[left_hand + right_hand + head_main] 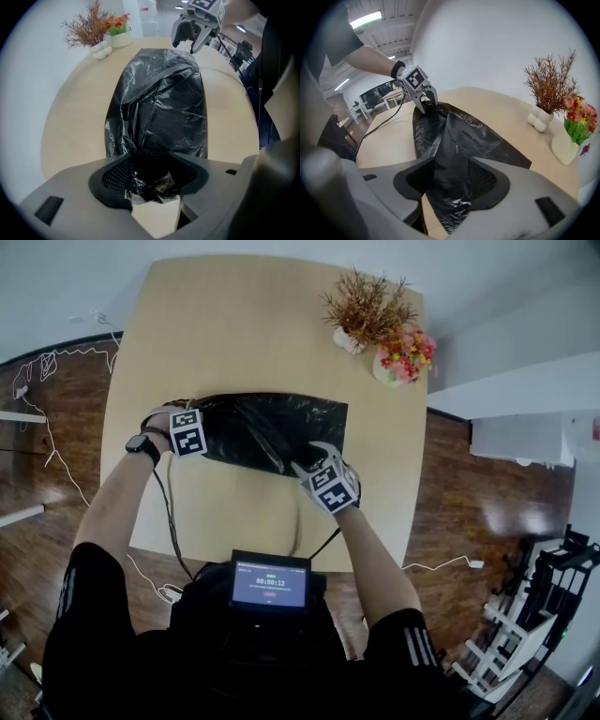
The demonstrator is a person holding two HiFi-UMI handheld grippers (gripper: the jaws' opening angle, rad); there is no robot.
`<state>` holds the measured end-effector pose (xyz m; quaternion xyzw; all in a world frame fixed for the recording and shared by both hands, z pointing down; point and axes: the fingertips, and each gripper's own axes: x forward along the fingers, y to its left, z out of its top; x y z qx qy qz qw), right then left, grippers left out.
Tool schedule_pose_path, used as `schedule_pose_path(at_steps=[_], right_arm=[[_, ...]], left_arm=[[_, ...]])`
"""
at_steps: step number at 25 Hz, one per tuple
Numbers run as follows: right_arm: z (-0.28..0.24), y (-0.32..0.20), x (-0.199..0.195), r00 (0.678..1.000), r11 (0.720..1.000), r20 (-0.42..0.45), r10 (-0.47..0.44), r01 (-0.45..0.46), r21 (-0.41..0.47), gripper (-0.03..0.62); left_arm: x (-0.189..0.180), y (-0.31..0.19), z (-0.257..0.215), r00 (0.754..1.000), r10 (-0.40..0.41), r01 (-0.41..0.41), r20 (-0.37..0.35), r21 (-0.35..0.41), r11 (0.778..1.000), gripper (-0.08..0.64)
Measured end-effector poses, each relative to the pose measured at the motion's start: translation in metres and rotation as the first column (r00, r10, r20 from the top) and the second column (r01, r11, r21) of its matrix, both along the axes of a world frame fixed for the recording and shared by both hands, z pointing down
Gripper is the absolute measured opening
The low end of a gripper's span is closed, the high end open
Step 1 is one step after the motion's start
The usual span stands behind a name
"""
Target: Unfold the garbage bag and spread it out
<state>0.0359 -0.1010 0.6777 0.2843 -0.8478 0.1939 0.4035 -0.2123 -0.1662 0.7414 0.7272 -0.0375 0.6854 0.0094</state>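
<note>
My right claw (445,197) pinched the near right corner of the crumpled black plastic garbage bag (272,427). My left claw (154,194) stood spread at its left end, film loose inside. Bag lay flat mid light wooden table (262,324), two flower vases (384,357) behind.

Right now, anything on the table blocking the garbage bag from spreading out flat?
Nothing visible blocks it. The garbage bag lies on bare table; the dried-plant vase and flower vase stand at the far right corner, apart from it.
</note>
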Motion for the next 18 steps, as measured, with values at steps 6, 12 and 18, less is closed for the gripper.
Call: schedule_pose_path(at_steps=[6, 12, 18], right_arm=[[0.026, -0.019, 0.007, 0.989, 0.991, -0.096, -0.110, 0.102, -0.083, 0.304], [0.043, -0.032, 0.019, 0.980, 0.980, -0.127, -0.153, 0.134, -0.147, 0.385], [0.047, -0.031, 0.021, 0.976, 0.974, -0.112, -0.186, 0.168, -0.151, 0.426]], left_arm=[[-0.005, -0.009, 0.002, 0.996, -0.084, 0.082, -0.020, -0.078, 0.994, 0.336], [-0.011, -0.005, 0.002, 0.993, -0.116, 0.111, -0.019, -0.165, 0.980, 0.361], [-0.022, 0.002, 0.003, 0.999, -0.036, 0.040, 0.027, -0.193, 0.980, 0.417]])
